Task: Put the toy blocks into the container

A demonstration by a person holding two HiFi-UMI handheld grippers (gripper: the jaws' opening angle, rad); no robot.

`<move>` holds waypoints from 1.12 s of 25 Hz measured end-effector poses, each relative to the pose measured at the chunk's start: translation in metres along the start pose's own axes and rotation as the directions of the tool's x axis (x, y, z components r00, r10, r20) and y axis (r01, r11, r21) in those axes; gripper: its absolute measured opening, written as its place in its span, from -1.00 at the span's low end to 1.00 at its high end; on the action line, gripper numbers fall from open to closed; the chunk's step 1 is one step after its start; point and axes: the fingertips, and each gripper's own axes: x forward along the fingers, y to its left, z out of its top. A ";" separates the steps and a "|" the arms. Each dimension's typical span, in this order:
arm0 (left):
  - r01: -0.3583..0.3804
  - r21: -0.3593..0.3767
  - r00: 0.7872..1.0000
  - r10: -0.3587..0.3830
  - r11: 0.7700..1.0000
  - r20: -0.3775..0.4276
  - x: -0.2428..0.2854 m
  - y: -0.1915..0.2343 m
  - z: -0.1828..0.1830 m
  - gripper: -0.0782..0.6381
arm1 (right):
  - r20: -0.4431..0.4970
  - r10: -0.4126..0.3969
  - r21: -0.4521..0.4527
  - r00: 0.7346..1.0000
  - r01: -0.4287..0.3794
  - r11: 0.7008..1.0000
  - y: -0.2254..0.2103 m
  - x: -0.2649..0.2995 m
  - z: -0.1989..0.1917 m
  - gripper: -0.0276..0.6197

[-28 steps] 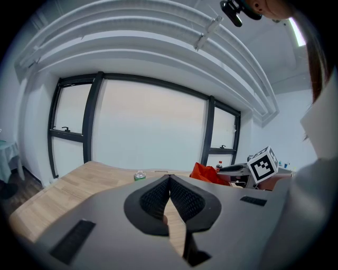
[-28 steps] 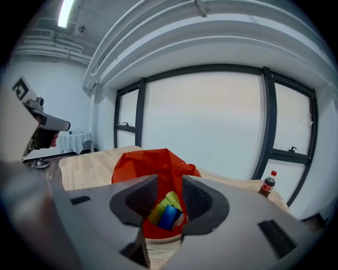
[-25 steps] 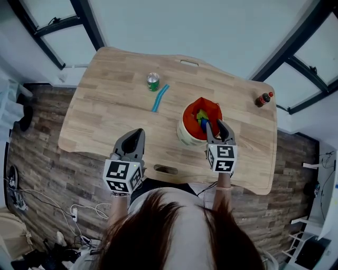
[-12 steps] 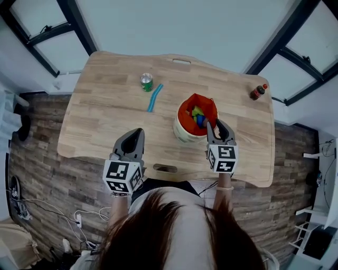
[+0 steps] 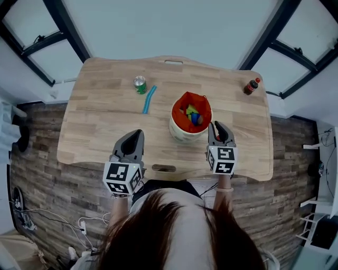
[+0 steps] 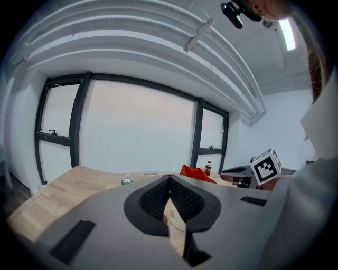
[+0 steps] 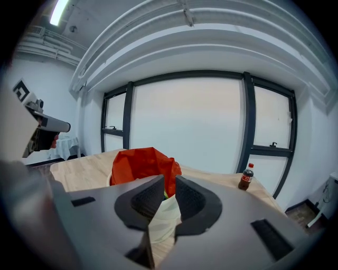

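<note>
Right gripper (image 5: pixel 219 126) has drawn back from the container (image 5: pixel 180 135), jaws just narrowed, empty; left gripper (image 5: pixel 138 133) closed; release done, blue strip (image 5: pixel 149 99) likely next

An office-like test room; a pale wooden desk surface (image 5: pixel 105 105) with a cable slot (image 5: pixel 163 168); tall black-framed windows (image 7: pixel 185 126); grey-brown plank floor (image 5: pixel 37 174) with loose cables (image 5: pixel 84 227); ceiling strip light (image 7: pixel 58 10).

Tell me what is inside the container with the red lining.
The container holds toy blocks: yellow-green and blue pieces show in the head view. Whatever lies beneath them is covered, so their number is unclear.
</note>
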 end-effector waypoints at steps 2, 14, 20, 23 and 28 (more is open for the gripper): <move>0.010 0.006 1.000 -0.010 1.000 0.000 0.001 -0.004 0.002 -0.76 | -0.002 -0.014 0.006 1.000 0.014 1.000 -0.004 -0.005 -0.002 -0.67; 0.044 0.005 0.999 -0.044 0.999 0.013 0.013 -0.027 0.005 -0.76 | -0.020 -0.048 0.014 0.999 0.048 0.999 -0.028 -0.026 -0.016 -0.71; 0.055 -0.016 0.998 -0.054 0.998 0.026 0.019 -0.042 0.006 -0.76 | -0.027 -0.057 0.015 0.998 0.057 0.998 -0.041 -0.035 -0.023 -0.72; 0.056 -0.010 0.998 -0.056 0.998 0.024 0.025 -0.050 0.005 -0.76 | -0.030 -0.055 0.017 0.998 0.056 0.998 -0.048 -0.037 -0.026 -0.73; 0.059 0.004 0.998 -0.059 0.998 0.019 0.031 -0.064 0.004 -0.76 | -0.037 -0.044 0.023 0.998 0.045 0.999 -0.056 -0.042 -0.032 -0.73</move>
